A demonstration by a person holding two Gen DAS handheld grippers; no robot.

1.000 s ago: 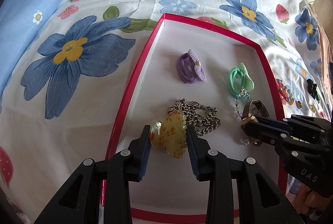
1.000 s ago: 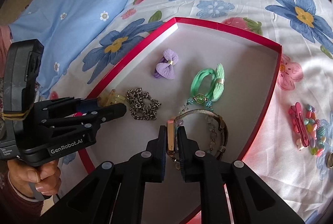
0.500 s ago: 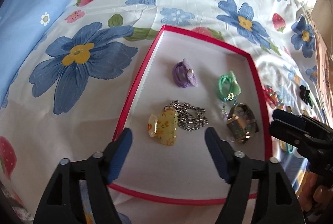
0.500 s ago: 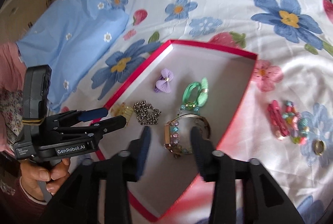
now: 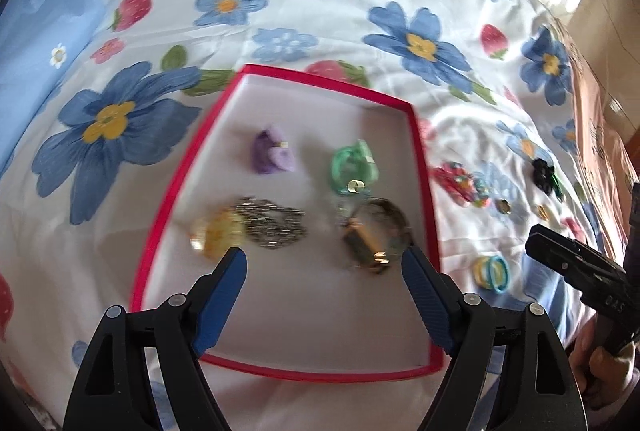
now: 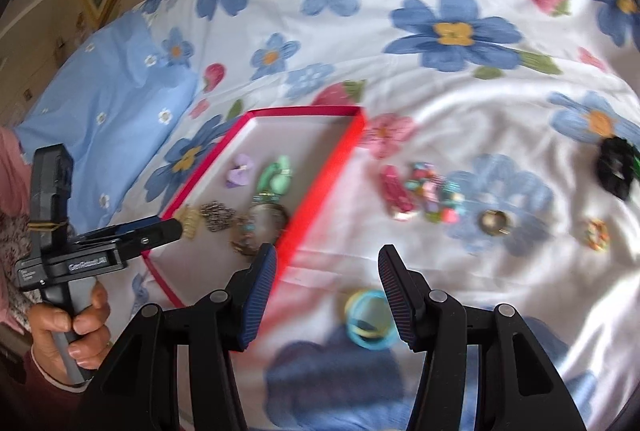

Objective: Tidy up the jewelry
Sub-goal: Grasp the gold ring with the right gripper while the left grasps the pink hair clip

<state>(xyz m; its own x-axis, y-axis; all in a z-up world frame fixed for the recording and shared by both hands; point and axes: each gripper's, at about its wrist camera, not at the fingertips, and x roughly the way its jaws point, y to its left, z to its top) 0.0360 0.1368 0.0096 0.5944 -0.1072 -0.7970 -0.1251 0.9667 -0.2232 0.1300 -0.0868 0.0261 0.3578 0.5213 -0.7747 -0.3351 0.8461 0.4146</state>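
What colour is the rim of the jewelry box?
Red rim, white inside; clearest in the left wrist view.

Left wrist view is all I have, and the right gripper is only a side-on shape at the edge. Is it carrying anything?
Observer: No. The right wrist view shows the right gripper empty; its jaws have just been opening, with nothing between them.
Operator: What is it aimed at?
Observer: The stack of hair ties, which lies on the bedsheet and is framed between its two fingers in that view.
Operator: How does my gripper look from there?
Observer: The left gripper is seen side-on, with its tip beside the yellow hair clip in the red tray.
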